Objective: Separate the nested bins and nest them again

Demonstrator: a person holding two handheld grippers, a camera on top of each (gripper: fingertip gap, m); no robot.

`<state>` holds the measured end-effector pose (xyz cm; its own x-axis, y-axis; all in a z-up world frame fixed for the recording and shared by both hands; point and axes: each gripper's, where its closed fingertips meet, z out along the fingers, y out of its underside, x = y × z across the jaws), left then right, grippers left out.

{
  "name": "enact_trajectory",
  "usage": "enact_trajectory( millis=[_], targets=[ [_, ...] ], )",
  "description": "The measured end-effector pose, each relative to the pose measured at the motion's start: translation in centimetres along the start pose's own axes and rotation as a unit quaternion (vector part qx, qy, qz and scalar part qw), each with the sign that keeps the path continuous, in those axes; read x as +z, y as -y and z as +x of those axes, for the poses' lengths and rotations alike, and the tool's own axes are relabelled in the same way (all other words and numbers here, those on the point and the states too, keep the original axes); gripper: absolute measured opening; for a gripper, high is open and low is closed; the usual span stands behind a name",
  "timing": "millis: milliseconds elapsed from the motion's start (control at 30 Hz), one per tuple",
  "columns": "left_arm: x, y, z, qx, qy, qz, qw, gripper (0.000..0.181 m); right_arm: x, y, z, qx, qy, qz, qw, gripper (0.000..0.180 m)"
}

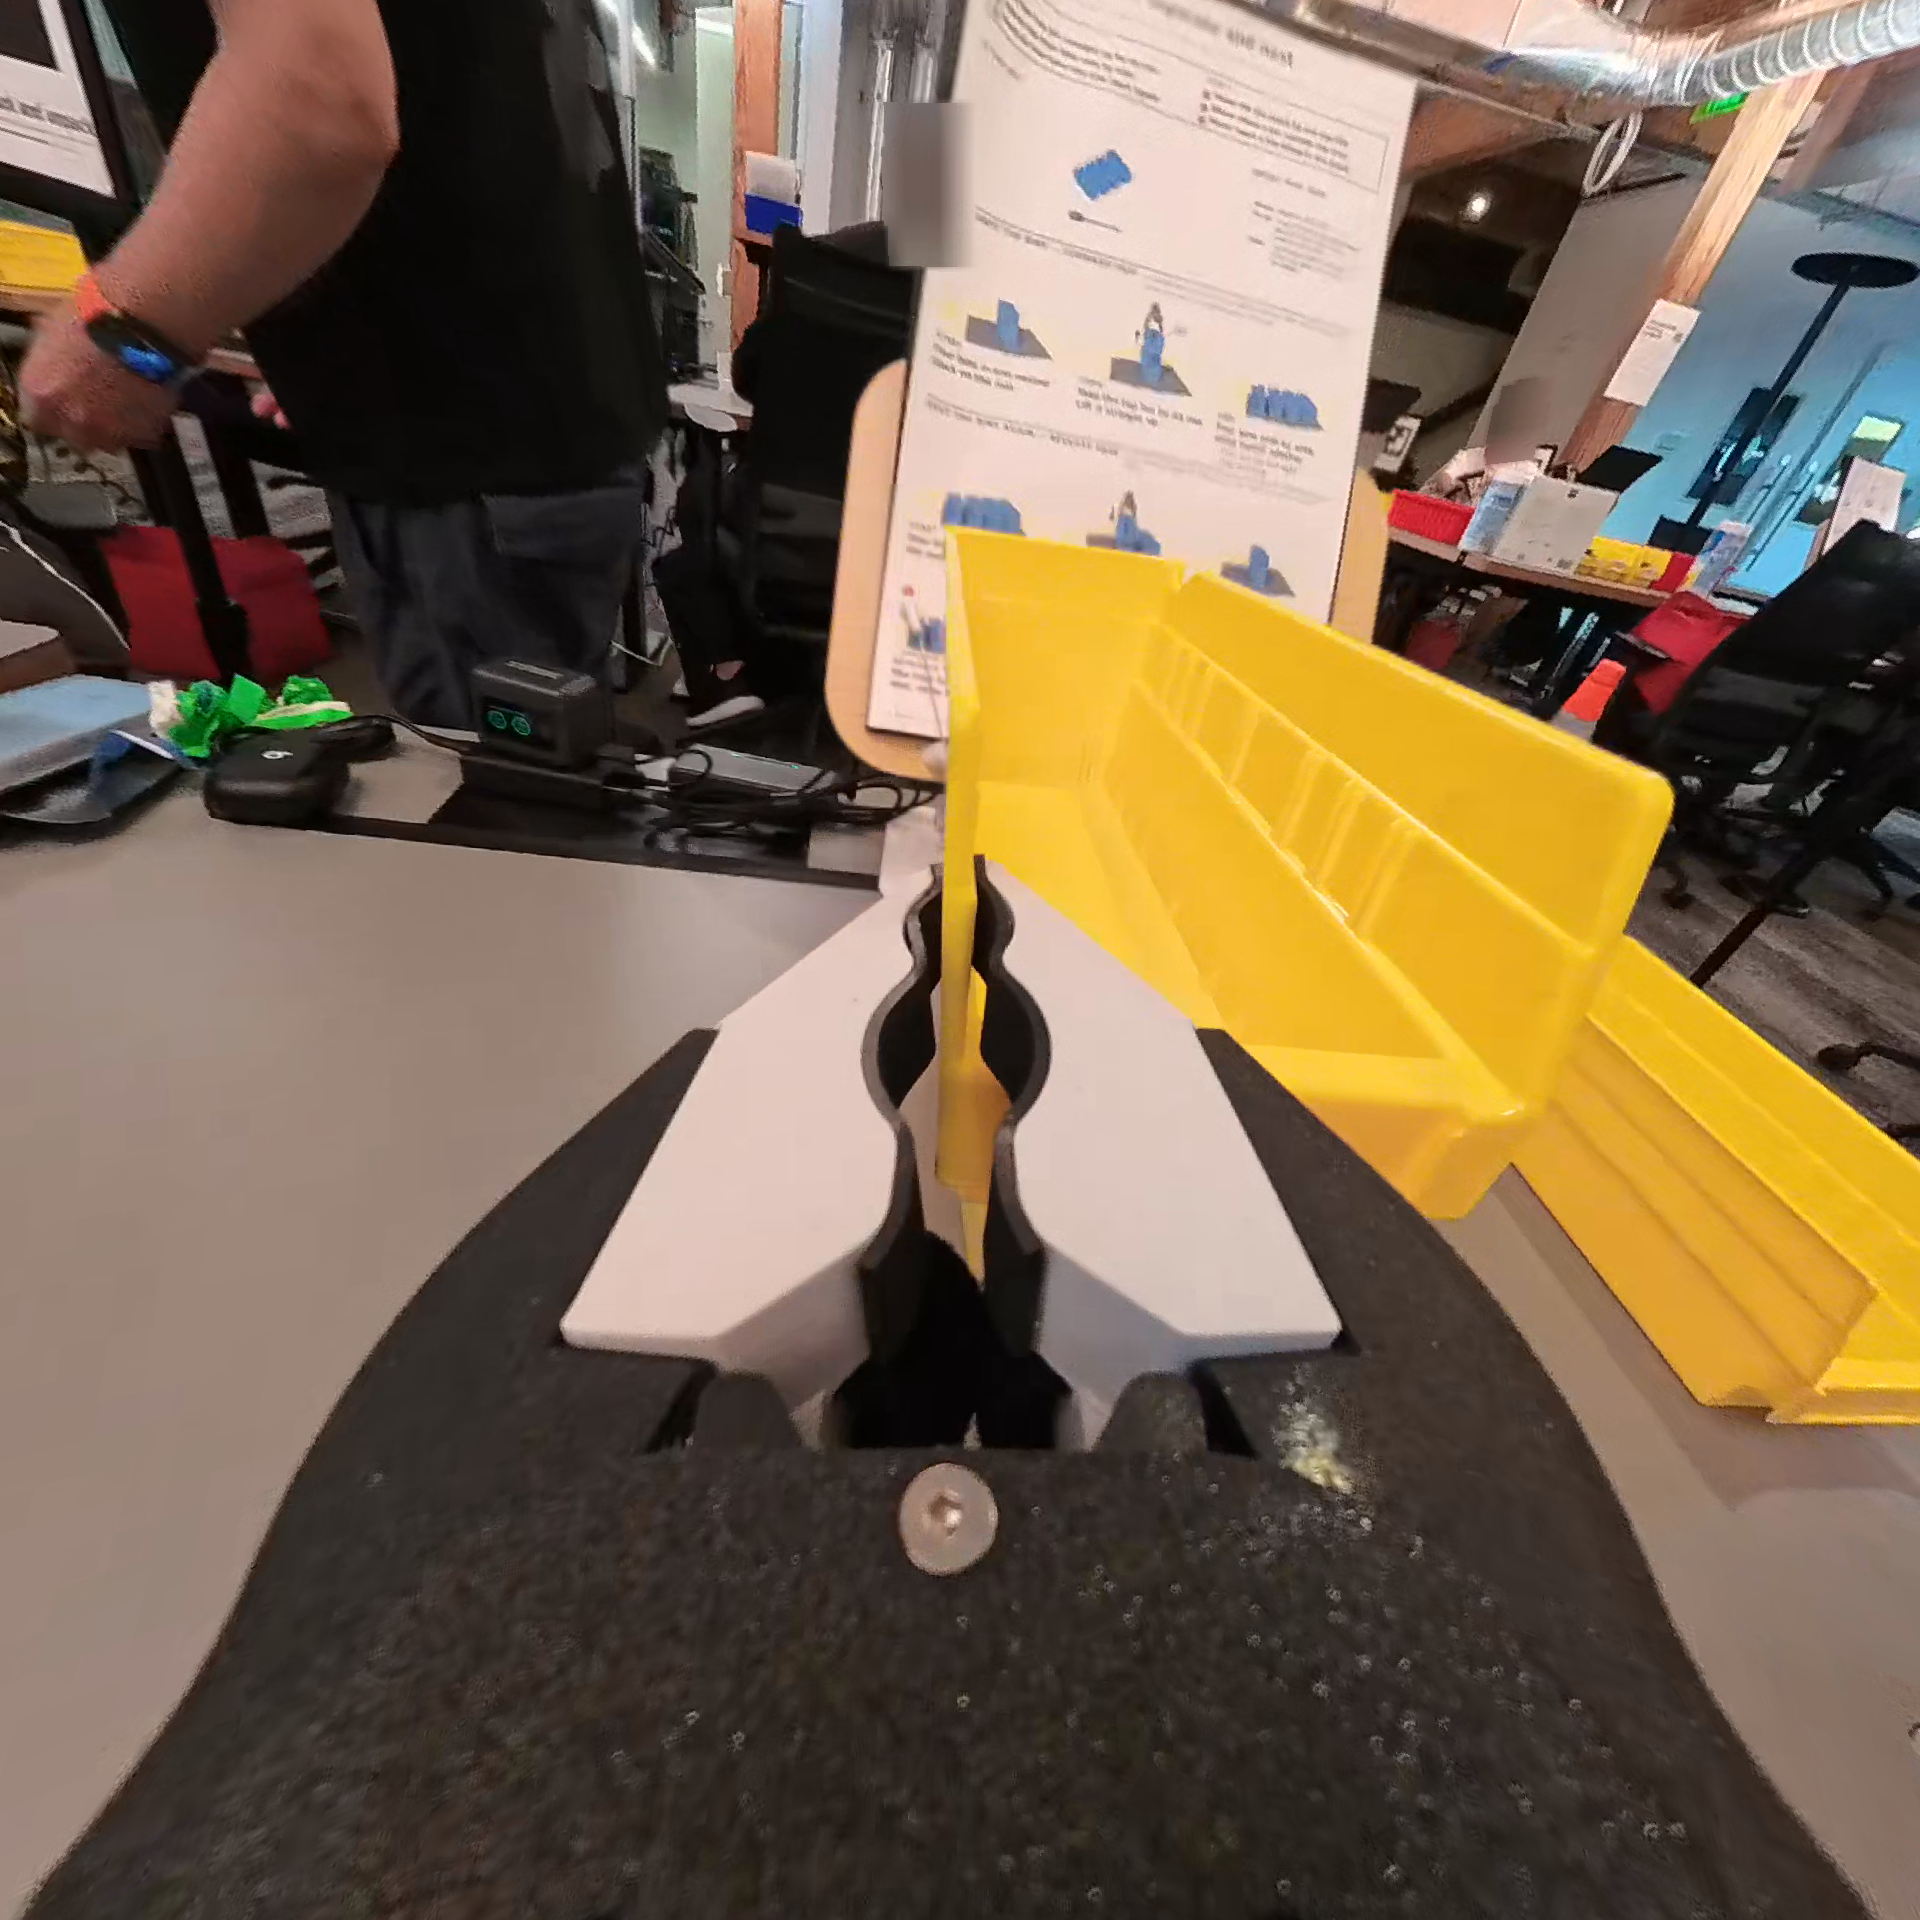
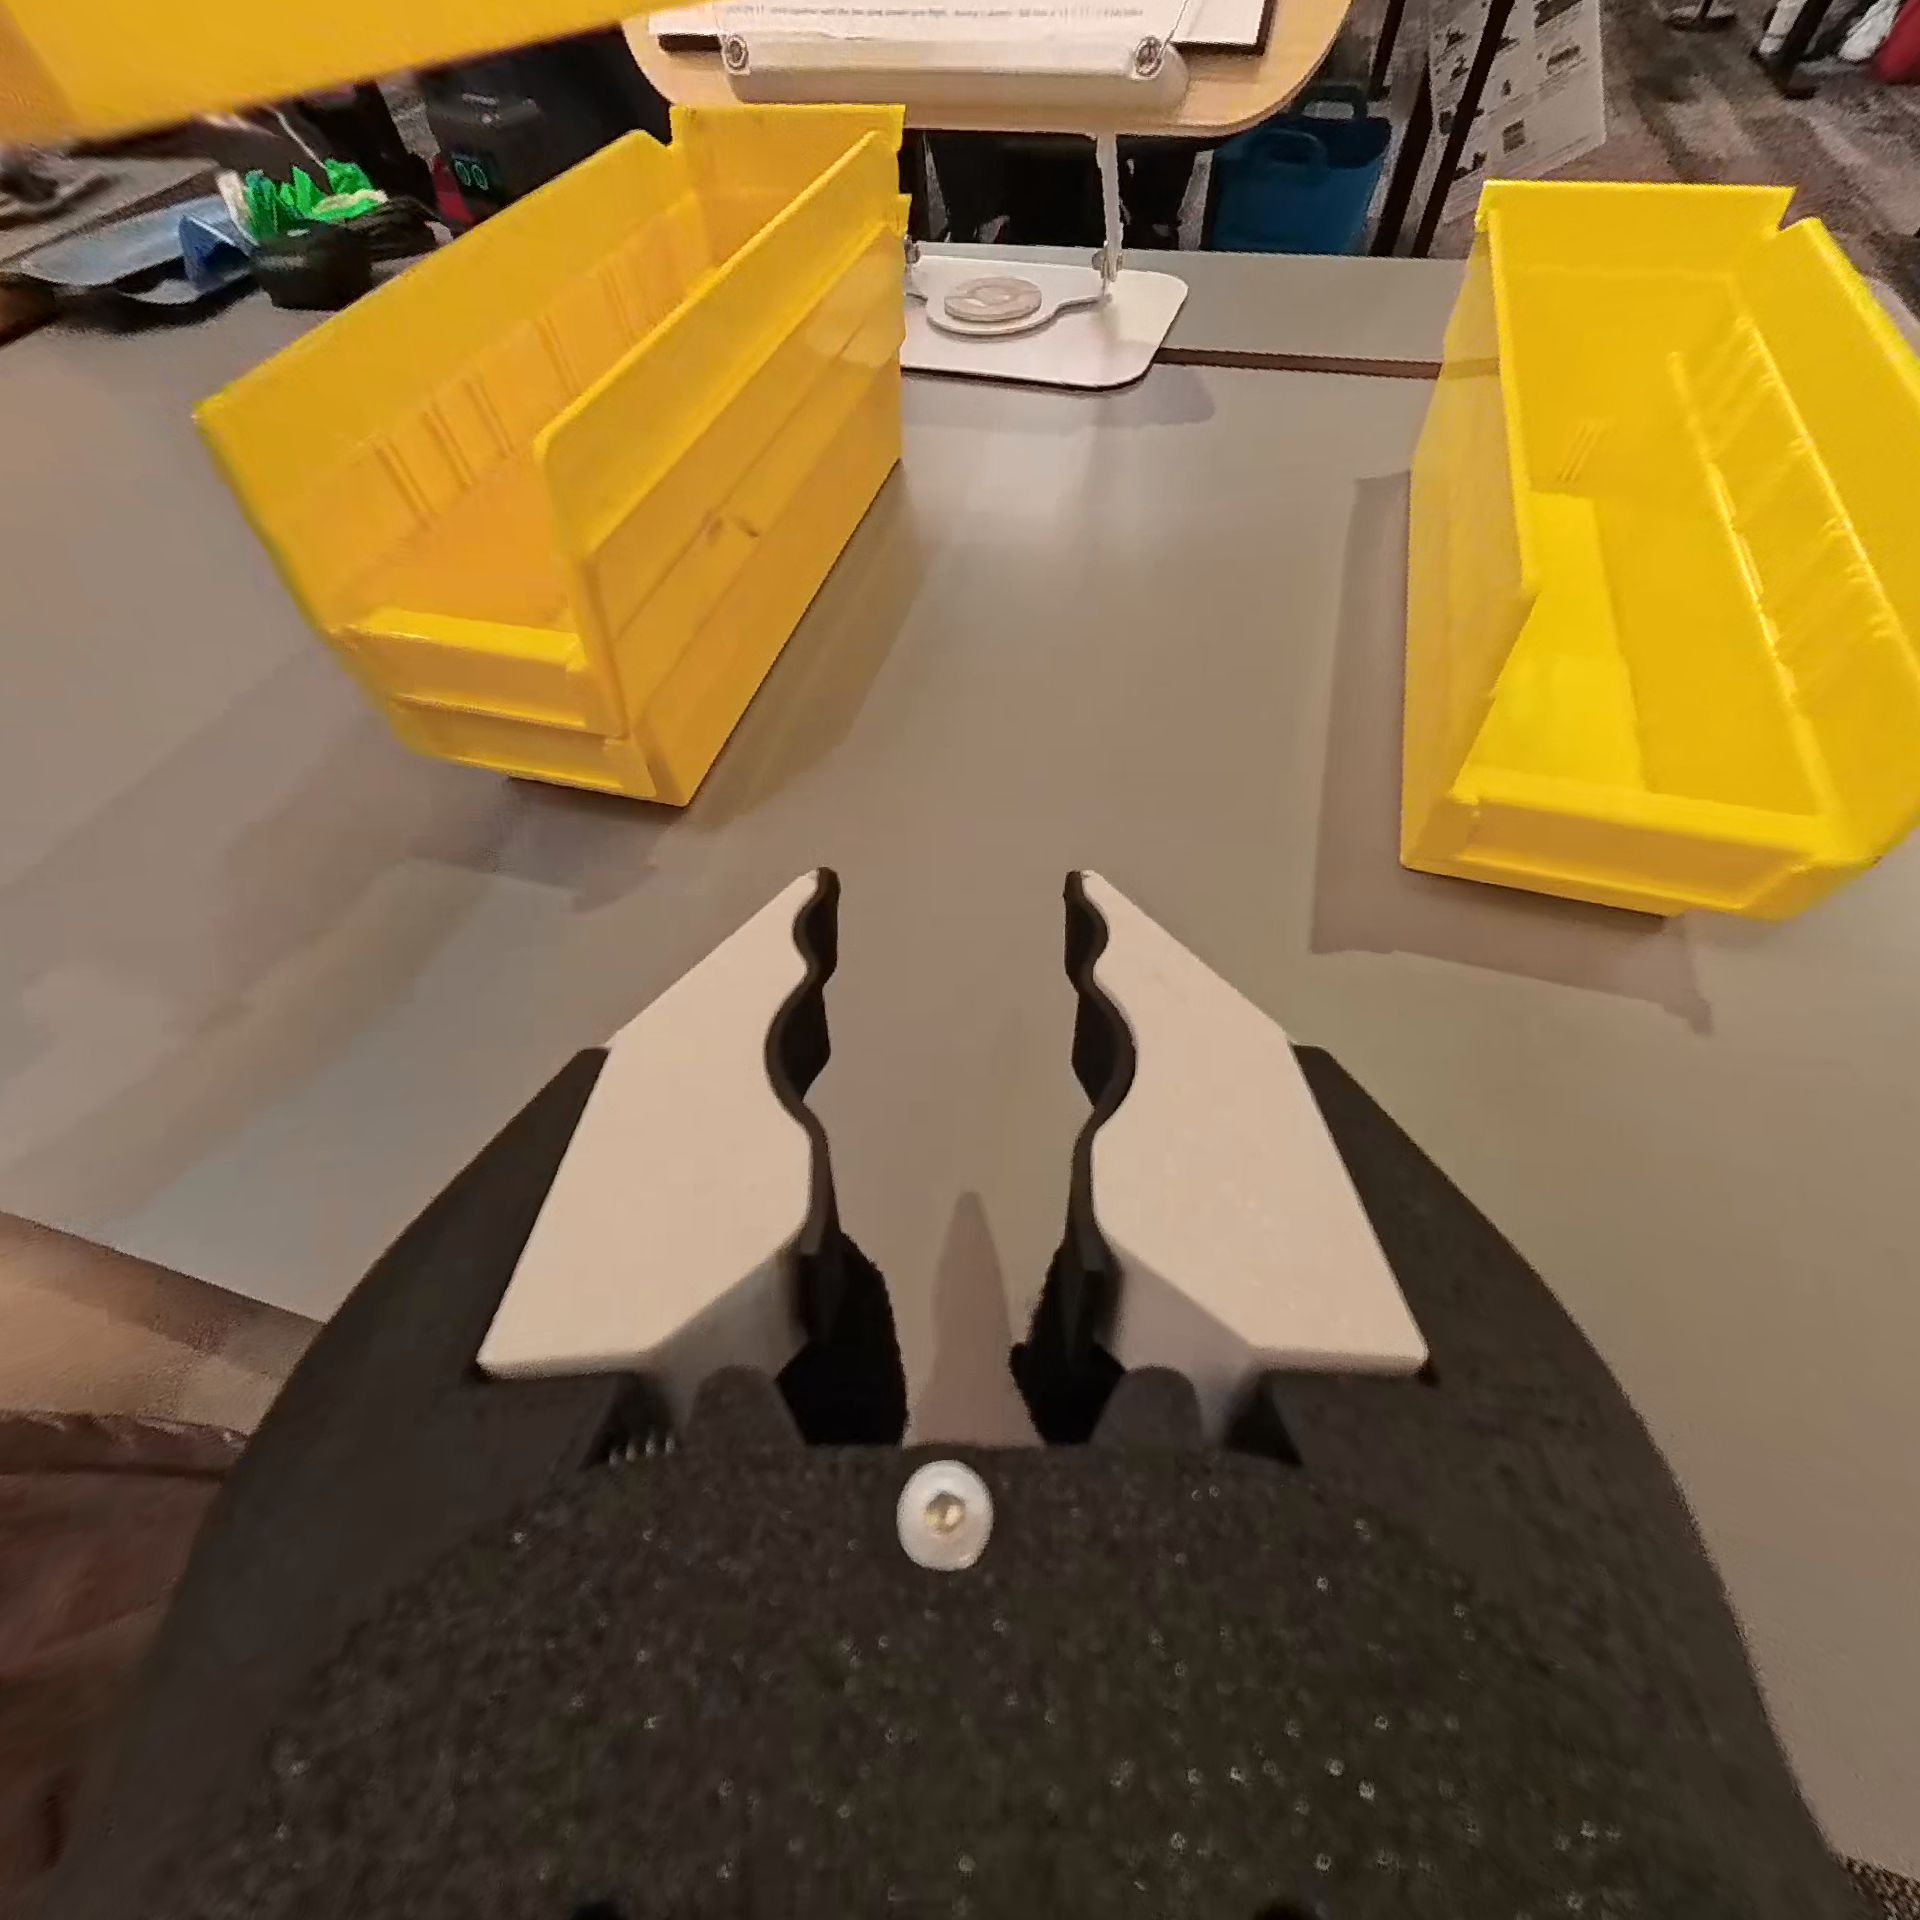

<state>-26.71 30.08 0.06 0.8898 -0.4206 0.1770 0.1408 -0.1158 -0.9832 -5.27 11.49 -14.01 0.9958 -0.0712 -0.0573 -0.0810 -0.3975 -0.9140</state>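
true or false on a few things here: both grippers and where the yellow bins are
1. The left gripper is shut on a wall of a yellow bin. True.
2. The right gripper grips a bin. False: its jaws stand open over bare grey table.
3. In the right wrist view, the bins on the left are nested. True.
4. The single bin on the right lies upside down. False: it sits upright, open side up.
5. The bins are blue. False: they are yellow.

Grey table (image 2: pixel 1039 623), yellow bins (image 2: pixel 582 468)
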Motion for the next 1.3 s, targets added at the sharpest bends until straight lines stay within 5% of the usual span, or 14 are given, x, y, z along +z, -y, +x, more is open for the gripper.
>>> enact_trajectory(
  millis=[333, 1267, 1300],
  targets=[
    [1.8, -5.9, 3.1, 0.023, 0.036, -0.023, 0.999, 0.0, -0.3, -0.1, 0.6, 0.026, 0.005, 0.0, 1.0, 0.043],
    [2.0, -10.9, 3.3, 0.116, 0.061, -0.009, 0.991, 0.0, 0.4, -1.2, 0.0, 0.009, 0.018, -0.028, 0.999, 0.044],
    [1.9, -11.0, 3.7, 0.123, 0.045, -0.015, 0.991, 0.011, 0.5, -1.3, 0.0, 0.009, 0.018, -0.03, 0.999, 0.044]
  ],
)
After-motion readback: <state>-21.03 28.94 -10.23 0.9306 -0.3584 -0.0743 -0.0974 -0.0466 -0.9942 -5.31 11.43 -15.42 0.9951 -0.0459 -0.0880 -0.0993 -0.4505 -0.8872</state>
